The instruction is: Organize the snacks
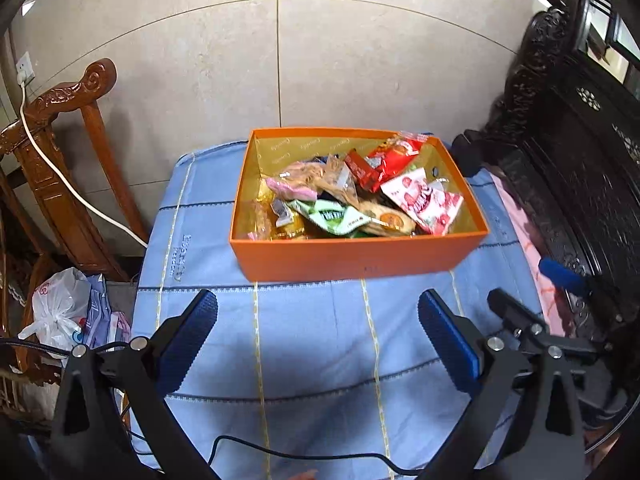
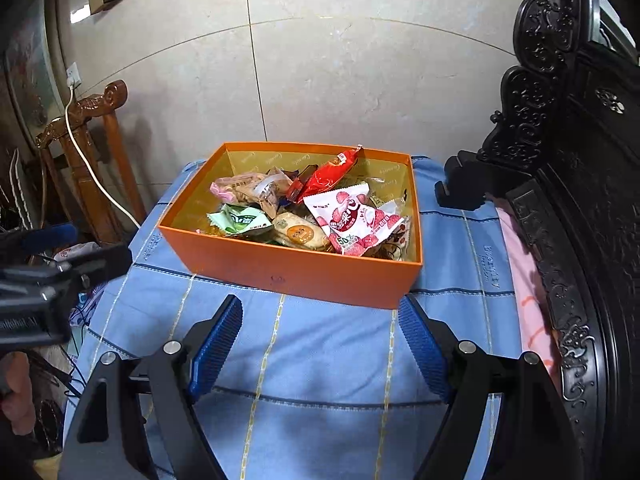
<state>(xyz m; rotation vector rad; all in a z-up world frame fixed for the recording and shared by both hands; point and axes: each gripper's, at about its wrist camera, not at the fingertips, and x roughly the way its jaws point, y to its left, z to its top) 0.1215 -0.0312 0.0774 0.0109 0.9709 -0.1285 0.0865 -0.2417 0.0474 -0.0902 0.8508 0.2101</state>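
Note:
An orange box (image 1: 352,258) stands on a blue striped cloth (image 1: 312,352) and holds several snack packets, among them a red packet (image 1: 394,158), a pink and white lychee packet (image 1: 426,200) and a green packet (image 1: 334,216). The box (image 2: 288,272) and the lychee packet (image 2: 352,216) also show in the right wrist view. My left gripper (image 1: 318,304) is open and empty, hovering over the cloth in front of the box. My right gripper (image 2: 320,312) is open and empty, just before the box's near wall.
A carved wooden chair (image 1: 60,152) with a white cable (image 1: 64,180) stands at the left. Plastic bags (image 1: 60,312) lie on the floor below it. Dark carved furniture (image 2: 568,184) rises at the right, with a pink cloth (image 2: 528,292) beside the table.

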